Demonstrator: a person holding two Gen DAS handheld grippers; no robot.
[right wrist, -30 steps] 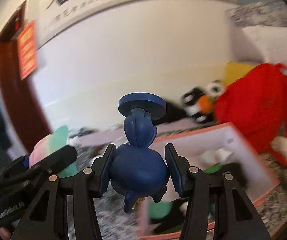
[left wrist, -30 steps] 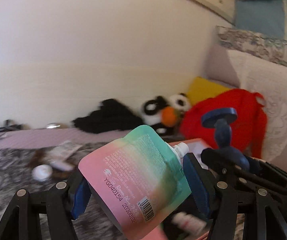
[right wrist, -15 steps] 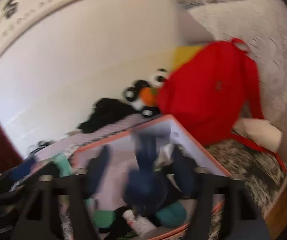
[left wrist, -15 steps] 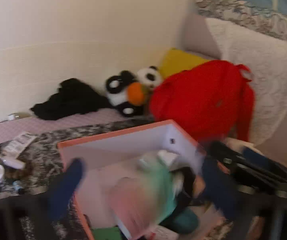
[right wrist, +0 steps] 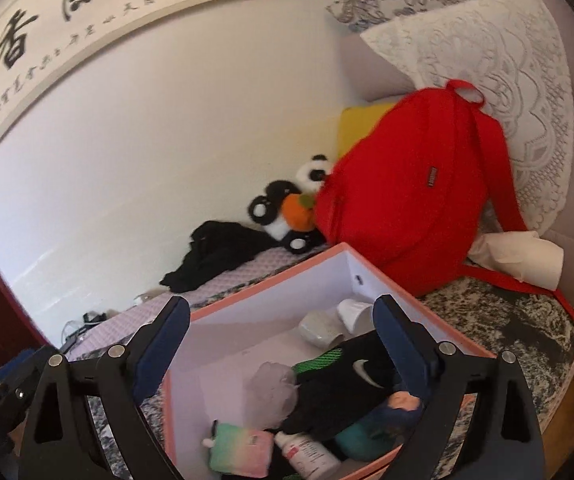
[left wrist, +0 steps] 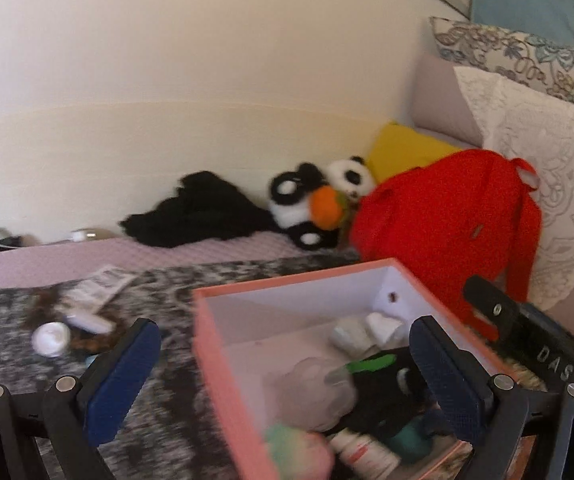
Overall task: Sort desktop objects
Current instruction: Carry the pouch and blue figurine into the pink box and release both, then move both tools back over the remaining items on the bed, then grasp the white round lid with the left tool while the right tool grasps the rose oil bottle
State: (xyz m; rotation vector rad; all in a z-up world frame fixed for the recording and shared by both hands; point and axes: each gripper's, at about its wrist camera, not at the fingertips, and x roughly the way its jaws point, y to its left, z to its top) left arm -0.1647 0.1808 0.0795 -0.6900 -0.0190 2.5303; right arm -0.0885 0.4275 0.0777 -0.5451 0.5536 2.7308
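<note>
Both grippers are seen with jaws spread wide and nothing held between them: the left gripper (left wrist: 283, 380) and the right gripper (right wrist: 283, 356) are poised above a pink-rimmed box (right wrist: 271, 286) that rests on a mottled grey-black cover (right wrist: 519, 320). Open cover is seen to the left of the box, where a white cap (left wrist: 51, 339) and a printed packet (left wrist: 101, 282) lie loose; the far edge is bounded by a pale wall (left wrist: 167, 80). To the right, the box's far corner is closely flanked by a red backpack (right wrist: 403, 196), which leans against a lace-covered cushion (right wrist: 499, 72). Behind the box, a panda plush (right wrist: 287, 212) and a black garment (right wrist: 219, 252) are lined up along the wall. Inside the box, the pastel gradient pouch (right wrist: 239, 454) is recorded lying flat at the near left corner, just beside a white bottle with a pink label (right wrist: 307, 456). A black item bearing a white swoosh (right wrist: 351, 384) occupies the middle, a translucent crumpled wrapper (right wrist: 273, 394) sits to its left, and pale rolled items (right wrist: 335, 322) lie toward the far wall. A dark blue figure (right wrist: 399, 410) is seen at the near right, partly blurred, beside a teal item (right wrist: 359, 442).
</note>
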